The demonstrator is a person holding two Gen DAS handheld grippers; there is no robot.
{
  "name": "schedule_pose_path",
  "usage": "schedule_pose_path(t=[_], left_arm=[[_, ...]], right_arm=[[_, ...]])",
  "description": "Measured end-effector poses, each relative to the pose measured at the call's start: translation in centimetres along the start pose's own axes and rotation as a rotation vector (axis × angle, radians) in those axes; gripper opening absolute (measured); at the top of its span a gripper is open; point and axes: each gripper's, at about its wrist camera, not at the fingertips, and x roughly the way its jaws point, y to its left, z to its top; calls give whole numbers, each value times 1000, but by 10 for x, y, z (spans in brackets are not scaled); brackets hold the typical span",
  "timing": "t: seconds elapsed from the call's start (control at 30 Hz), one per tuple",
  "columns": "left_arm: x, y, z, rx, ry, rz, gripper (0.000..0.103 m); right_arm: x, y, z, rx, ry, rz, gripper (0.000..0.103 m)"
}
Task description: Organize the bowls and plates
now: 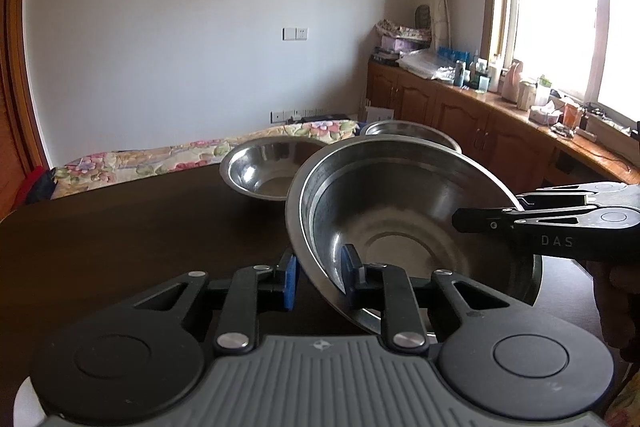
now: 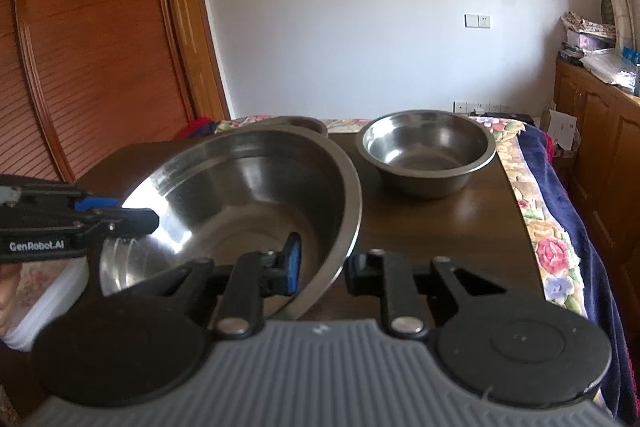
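- Above the near part of the dark table [image 2: 460, 227], the large steel bowl [image 1: 400, 211] hangs tilted, held by both grippers at opposite sides of its rim.
- The left gripper [image 1: 318, 281] straddles the rim, one blue-padded finger outside and one inside, closed onto the wall.
- The right gripper [image 2: 320, 267] pinches the opposite rim the same way, narrowly parted by the metal alone.
- Beyond it on the table stands a deep steel bowl [image 2: 428, 151], upright and apart from the held one.
- A shallower steel bowl [image 1: 268, 167] sits farther left, partly hidden.
- A floral blanket [image 2: 548, 227] lies beside the table's right edge.
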Motion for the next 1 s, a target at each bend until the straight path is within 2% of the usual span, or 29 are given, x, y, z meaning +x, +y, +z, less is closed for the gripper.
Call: schedule_pose_path(t=[0.43, 1.0], left_arm=[[-39, -4, -19, 5, -38, 0, 40], [-63, -5, -48, 11, -53, 21, 40]], right_arm=[[-27, 16, -10, -2, -34, 0, 24], [-36, 35, -33, -31, -22, 28, 24]])
